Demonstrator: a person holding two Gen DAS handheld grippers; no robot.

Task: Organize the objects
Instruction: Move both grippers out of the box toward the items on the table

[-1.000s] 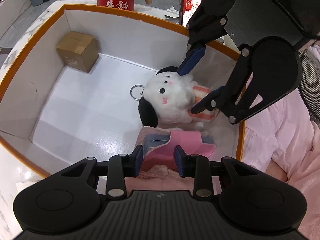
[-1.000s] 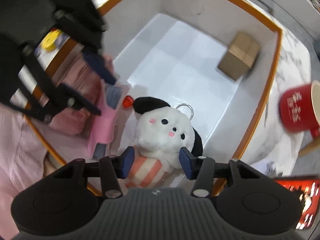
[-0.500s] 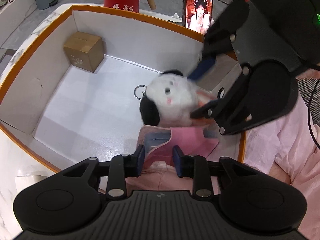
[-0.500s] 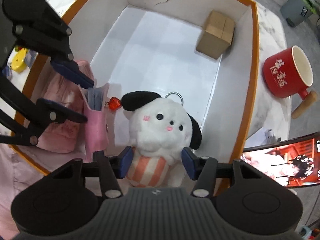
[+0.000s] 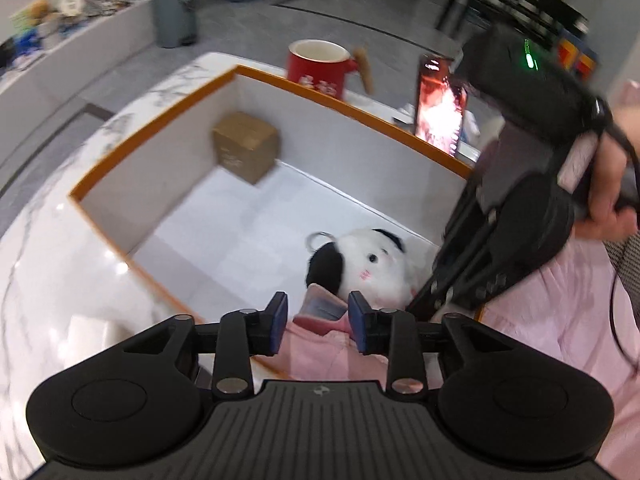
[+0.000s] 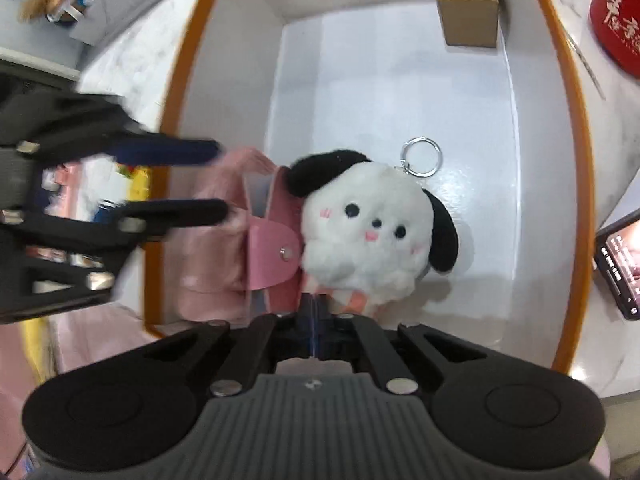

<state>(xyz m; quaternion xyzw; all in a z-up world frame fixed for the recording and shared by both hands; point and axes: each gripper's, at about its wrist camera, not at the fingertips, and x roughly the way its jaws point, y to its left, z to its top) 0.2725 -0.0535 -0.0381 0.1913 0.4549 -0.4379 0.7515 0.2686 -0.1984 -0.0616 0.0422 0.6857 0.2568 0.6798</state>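
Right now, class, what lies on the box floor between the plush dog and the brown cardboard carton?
Nothing: bare white floor separates the plush dog from the carton, shown in the right wrist view.

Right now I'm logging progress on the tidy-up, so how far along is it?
Done, it seems: the cardboard box, plush dog and pink wallet lie in the orange-rimmed box. In hand: nothing clearly. The right gripper is shut beside the plush; the left gripper is opening above the wallet, not pressing it. Left, perhaps: the red mug and phone outside.
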